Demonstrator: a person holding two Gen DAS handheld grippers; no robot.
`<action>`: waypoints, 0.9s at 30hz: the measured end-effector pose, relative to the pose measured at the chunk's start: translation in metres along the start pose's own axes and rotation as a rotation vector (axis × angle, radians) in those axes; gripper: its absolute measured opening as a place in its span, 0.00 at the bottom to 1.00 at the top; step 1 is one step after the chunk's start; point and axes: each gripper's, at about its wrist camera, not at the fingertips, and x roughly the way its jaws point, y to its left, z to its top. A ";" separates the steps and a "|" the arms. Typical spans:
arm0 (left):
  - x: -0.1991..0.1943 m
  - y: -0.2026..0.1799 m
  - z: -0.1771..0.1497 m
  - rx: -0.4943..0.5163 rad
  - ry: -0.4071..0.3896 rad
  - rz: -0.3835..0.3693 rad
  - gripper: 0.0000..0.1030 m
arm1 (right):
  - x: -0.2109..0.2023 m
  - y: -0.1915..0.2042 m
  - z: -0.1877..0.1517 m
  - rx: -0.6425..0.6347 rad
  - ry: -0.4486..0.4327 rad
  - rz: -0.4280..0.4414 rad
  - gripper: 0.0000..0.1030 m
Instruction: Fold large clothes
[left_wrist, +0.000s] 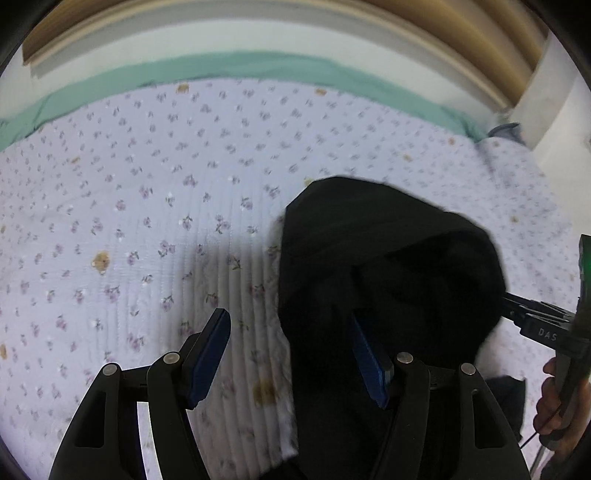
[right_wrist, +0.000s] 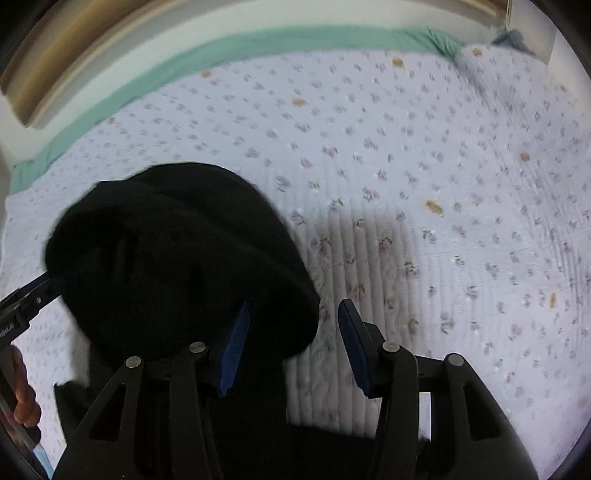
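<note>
Black garment (left_wrist: 388, 266) is a blurred, featureless bunch at center-right of the left wrist view, its lower part cut off behind the claw. Left claw (left_wrist: 291, 358) and right claw (right_wrist: 291, 347) both released, blue pads apart, gripping nothing. Floral quilt (left_wrist: 147, 206) covers the bed; green sheet (left_wrist: 229, 66) along top, wood trim above.

Bedroom: floral quilt (left_wrist: 147, 221) (green sheet (left_wrist: 240, 66) beneath).

Garment (left_wrist: 388, 266) is lying bunched on the quilt (left_wrist: 147, 221), btwn the two grippers: left gripper (left_wrist: 295, 354) w/ its right finger against it, right gripper (right_wrist: 293, 343) just beside. Sheet (left_wrist: 221, 70) is lying behind the quilt.
</note>
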 end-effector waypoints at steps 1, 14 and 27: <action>0.009 0.001 0.002 -0.003 0.009 0.007 0.65 | 0.012 -0.001 0.003 0.011 0.021 0.007 0.52; -0.027 0.068 -0.021 -0.317 -0.007 -0.329 0.20 | -0.019 -0.025 -0.008 0.046 -0.050 0.060 0.06; 0.025 0.082 -0.059 -0.250 0.056 -0.217 0.35 | 0.038 -0.050 -0.045 0.047 0.121 0.146 0.36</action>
